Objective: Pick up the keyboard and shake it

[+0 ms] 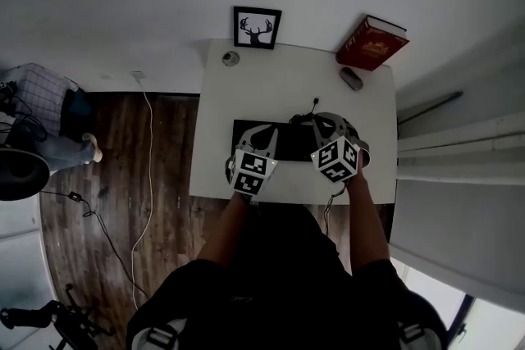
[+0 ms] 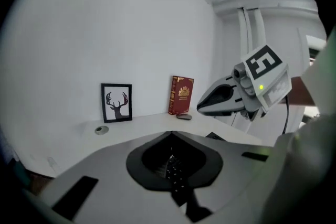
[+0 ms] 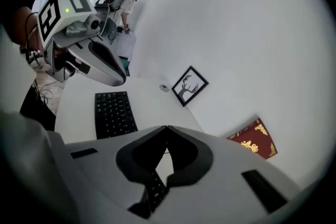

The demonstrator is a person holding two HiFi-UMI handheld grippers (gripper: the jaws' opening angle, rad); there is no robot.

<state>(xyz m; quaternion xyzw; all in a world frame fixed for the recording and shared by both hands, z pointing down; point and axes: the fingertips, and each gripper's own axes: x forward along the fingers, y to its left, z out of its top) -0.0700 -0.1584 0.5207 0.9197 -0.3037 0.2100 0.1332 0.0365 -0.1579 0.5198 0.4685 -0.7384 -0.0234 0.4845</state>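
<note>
The black keyboard (image 1: 283,142) lies crosswise over the white table (image 1: 271,86), held at both ends. My left gripper (image 1: 262,134) is shut on its left end; in the left gripper view a strip of black keys (image 2: 173,173) shows between the closed jaws (image 2: 171,136). My right gripper (image 1: 321,131) is shut on the right end. In the right gripper view the keyboard (image 3: 113,113) stretches from the closed jaws (image 3: 167,131) towards the left gripper (image 3: 122,80). The right gripper (image 2: 203,106) also shows in the left gripper view. The keyboard's cable (image 1: 314,104) trails toward the back.
At the back of the table stand a framed deer picture (image 1: 257,28) and a red book (image 1: 373,43), with a small dark object (image 1: 352,79) and a round disc (image 1: 231,58) near them. A white cable (image 1: 149,176) runs over the wooden floor; a person (image 1: 49,115) sits at the left.
</note>
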